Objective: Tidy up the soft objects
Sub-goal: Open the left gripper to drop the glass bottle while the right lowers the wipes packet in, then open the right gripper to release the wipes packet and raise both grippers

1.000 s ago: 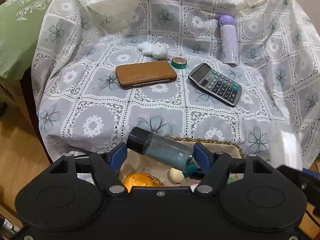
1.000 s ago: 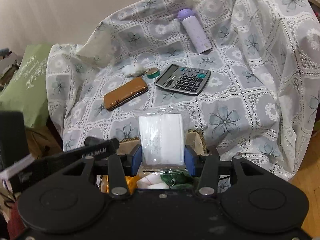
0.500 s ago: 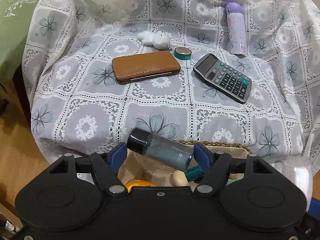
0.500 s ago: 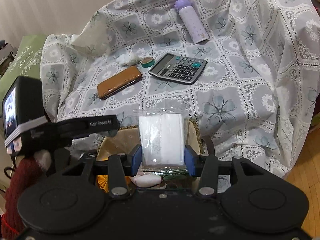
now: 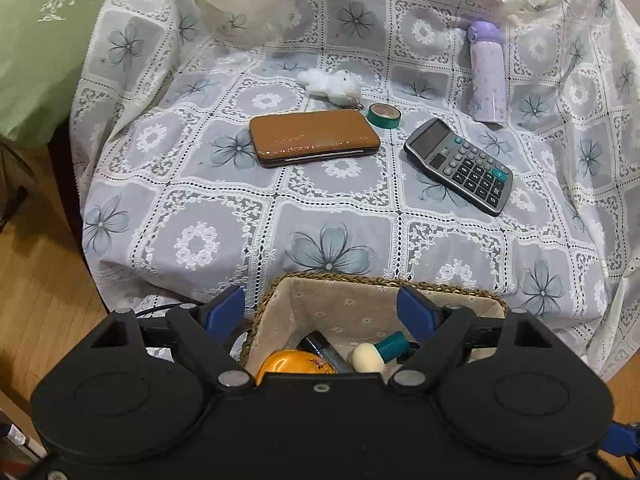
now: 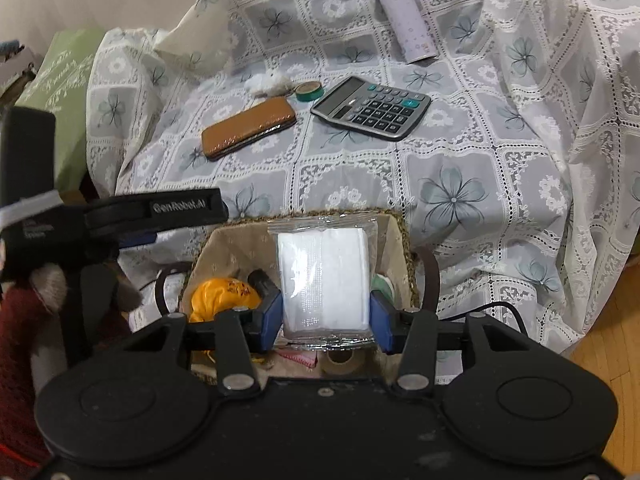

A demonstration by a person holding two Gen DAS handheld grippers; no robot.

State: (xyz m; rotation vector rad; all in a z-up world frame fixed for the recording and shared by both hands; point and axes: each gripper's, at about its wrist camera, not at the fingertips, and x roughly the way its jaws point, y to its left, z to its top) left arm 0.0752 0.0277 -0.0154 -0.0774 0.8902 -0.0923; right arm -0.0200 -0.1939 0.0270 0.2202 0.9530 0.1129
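My left gripper [image 5: 320,302] hangs over the woven basket [image 5: 380,280] with its jaws opening and nothing between them. A clear bottle with a dark cap [image 5: 320,348] lies inside the basket, beside an orange soft item [image 5: 296,364] and a cream-and-teal piece [image 5: 372,356]. My right gripper [image 6: 326,316] holds a white tissue pack in a clear wrapper [image 6: 324,276] upright over the same basket [image 6: 404,236]. Its jaws are starting to open while the pads still touch the pack. A small white plush [image 5: 332,84] lies far back on the cloth.
On the flowered lace cloth lie a brown wallet [image 5: 312,138], a green tape roll [image 5: 383,115], a calculator [image 5: 458,164] and a purple flask [image 5: 486,72]. A green cushion [image 5: 40,40] sits at the left. The left tool's black housing [image 6: 160,210] and a red sleeve [image 6: 20,340] crowd the basket's left side.
The left jaws have spread and the bottle they held has dropped into the basket. The right gripper has carried the tissue pack lower, over the basket's opening.
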